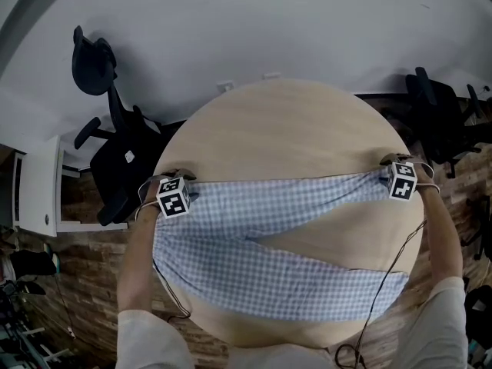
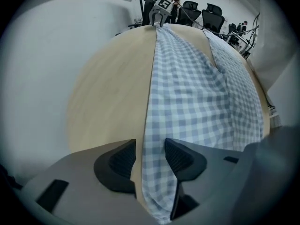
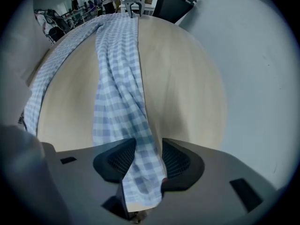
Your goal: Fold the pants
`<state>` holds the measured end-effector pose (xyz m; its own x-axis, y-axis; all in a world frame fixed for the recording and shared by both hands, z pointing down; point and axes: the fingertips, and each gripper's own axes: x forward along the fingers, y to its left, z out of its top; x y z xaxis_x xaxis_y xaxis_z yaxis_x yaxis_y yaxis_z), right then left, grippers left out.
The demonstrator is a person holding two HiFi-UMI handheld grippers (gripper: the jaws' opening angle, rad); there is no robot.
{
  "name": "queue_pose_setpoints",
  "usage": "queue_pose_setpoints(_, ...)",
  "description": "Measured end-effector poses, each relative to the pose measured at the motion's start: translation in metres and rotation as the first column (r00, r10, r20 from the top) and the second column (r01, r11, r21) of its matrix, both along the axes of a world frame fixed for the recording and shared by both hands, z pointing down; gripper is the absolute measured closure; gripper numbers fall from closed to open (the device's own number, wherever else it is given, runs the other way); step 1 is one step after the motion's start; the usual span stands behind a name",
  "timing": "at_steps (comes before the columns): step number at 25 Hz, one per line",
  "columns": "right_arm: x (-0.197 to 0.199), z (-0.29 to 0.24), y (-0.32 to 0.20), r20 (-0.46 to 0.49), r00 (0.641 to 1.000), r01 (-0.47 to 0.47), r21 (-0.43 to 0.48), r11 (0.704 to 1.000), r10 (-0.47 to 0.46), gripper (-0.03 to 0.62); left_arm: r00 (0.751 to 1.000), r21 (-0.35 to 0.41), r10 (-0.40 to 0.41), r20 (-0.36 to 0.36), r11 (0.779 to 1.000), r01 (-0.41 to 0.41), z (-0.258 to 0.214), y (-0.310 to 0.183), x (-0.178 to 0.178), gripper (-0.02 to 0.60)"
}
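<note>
**Head view.** A round, light wooden desk (image 1: 284,121) is seen with a pair of blue-and-white checked fabric pants (image 1: 284,198) spread flat across it. The two legs are parted in a V that widens toward the right. The left claw (image 1: 178,177) is set at the far left corner of the pants and the right claw (image 1: 389,164) at the far right corner, both pointed down at the desk. The far cloth edge is drawn straight between them. A black office chair (image 1: 115,152) is noted beyond the desk, at left.

**Left gripper view.** The jaws are held wide apart. The checked edge is laid between them, unclamped, with bare desk showing beside one pad.

**Right gripper view.** The jaws are parted. A bunched leg end is draped loosely between the pads and not pinched.
</note>
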<state>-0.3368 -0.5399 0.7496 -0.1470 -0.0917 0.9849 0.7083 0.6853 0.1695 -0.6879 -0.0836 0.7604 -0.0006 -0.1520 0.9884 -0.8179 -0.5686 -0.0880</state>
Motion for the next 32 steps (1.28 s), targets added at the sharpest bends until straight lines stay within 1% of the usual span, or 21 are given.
queue_pose_setpoints(4,-0.002,0.001,-0.002,-0.047,0.999,-0.016,-0.058,0.998,0.014,0.404,0.997,-0.039,0.002,-0.078,0.999,-0.005,0.0,0.0,0.002,0.379)
queue_pose_setpoints(6,0.002,0.001,-0.001,-0.065,0.998,-0.032,-0.089,0.995,0.026,0.419,0.993,-0.064,0.011,-0.114,0.998,-0.019,0.0,0.0,0.006,0.415)
queue_pose_setpoints(9,0.003,0.002,0.004,-0.088,0.996,-0.041,-0.128,0.991,0.029,0.471,0.99,-0.082,0.022,-0.142,0.996,-0.034,0.001,0.003,0.009,0.461)
queue_pose_setpoints(12,0.008,0.003,0.01,-0.121,0.993,-0.031,-0.153,0.988,0.013,0.501,0.985,-0.099,0.013,-0.173,0.995,-0.03,0.001,0.008,0.015,0.513)
queue_pose_setpoints(13,0.01,0.003,0.011,-0.136,0.991,-0.024,-0.154,0.988,0.003,0.523,0.984,-0.103,0.01,-0.177,0.994,-0.029,0.001,0.008,0.016,0.52)
queue_pose_setpoints(14,0.01,0.003,0.012,-0.146,0.989,-0.013,-0.148,0.989,-0.009,0.542,0.985,-0.101,0.009,-0.174,0.995,-0.026,0.001,0.008,0.017,0.529)
queue_pose_setpoints(17,0.008,0.004,0.013,-0.132,0.991,0.011,-0.112,0.994,-0.026,0.55,0.99,-0.084,-0.002,-0.141,0.996,-0.01,0.002,0.008,0.016,0.537)
queue_pose_setpoints(20,0.013,0.005,0.014,-0.071,0.997,0.003,-0.064,0.998,-0.007,0.553,0.996,-0.061,-0.004,-0.092,0.998,-0.001,0.002,0.01,0.02,0.538)
queue_pose_setpoints(23,0.015,0.0,0.012,0.003,1.0,-0.025,-0.015,1.0,0.025,0.553,0.999,-0.022,-0.01,-0.048,1.0,0.009,-0.009,0.009,0.021,0.538)
queue_pose_setpoints(28,0.015,-0.032,0.016,0.088,0.995,-0.05,0.024,0.998,0.048,0.553,1.0,0.027,-0.012,0.007,1.0,0.012,-0.043,0.012,0.024,0.538)
queue_pose_setpoints(32,0.024,-0.064,0.023,0.165,0.986,-0.048,0.072,0.996,0.035,0.553,0.998,0.071,-0.016,0.055,0.997,0.012,-0.071,0.018,0.038,0.538)
